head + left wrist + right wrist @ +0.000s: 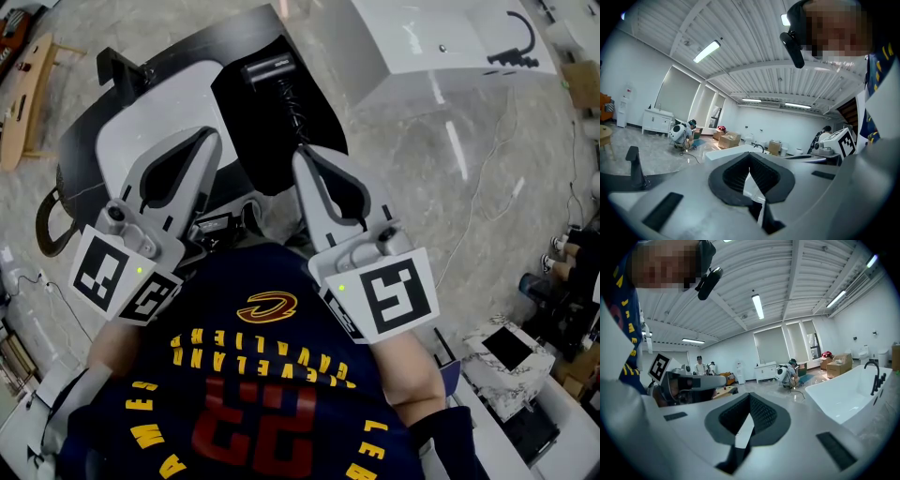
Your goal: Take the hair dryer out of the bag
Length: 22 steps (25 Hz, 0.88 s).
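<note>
A black bag (267,127) with a zipper running down its middle lies in front of me on a dark, rounded surface (131,89). No hair dryer shows in any view. My left gripper (208,136) is held close to my chest, just left of the bag, its jaws shut with nothing between them. My right gripper (302,155) is alongside it, its tip over the bag's near edge, also shut and empty. In the left gripper view the left gripper (750,171) points out across the room. The right gripper view shows the right gripper (749,416) doing the same.
A white bathtub (441,37) with a black faucet (520,47) stands at the upper right. A thin cable (487,187) trails over the marble floor. A wooden piece (23,94) is at the far left and boxes (511,352) at the lower right. People stand far off.
</note>
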Each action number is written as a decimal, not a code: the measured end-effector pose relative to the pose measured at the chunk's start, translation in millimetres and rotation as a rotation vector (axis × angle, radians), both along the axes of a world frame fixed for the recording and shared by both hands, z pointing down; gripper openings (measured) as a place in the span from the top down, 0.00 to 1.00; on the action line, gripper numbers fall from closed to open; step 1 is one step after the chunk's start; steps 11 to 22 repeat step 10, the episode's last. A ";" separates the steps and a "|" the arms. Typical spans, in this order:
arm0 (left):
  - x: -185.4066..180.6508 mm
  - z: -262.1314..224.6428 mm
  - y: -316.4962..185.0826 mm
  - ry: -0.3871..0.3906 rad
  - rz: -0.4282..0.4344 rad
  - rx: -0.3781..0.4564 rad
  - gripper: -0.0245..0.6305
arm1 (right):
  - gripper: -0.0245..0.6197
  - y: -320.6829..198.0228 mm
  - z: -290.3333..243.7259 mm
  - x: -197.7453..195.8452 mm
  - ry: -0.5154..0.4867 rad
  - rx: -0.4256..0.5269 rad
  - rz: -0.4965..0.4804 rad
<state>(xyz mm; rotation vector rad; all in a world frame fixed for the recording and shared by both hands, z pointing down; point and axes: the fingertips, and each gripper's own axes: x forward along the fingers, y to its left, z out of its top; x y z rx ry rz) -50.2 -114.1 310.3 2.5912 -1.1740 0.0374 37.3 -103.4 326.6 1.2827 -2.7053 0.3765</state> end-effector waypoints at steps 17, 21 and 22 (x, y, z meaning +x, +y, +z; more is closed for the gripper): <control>-0.5 -0.6 2.2 -0.005 0.003 -0.002 0.96 | 0.95 2.7 -0.2 -0.9 0.001 -0.006 0.000; -0.5 -0.6 2.2 -0.005 0.003 -0.002 0.96 | 0.95 2.7 -0.2 -0.9 0.001 -0.006 0.000; -0.5 -0.6 2.2 -0.005 0.003 -0.002 0.96 | 0.95 2.7 -0.2 -0.9 0.001 -0.006 0.000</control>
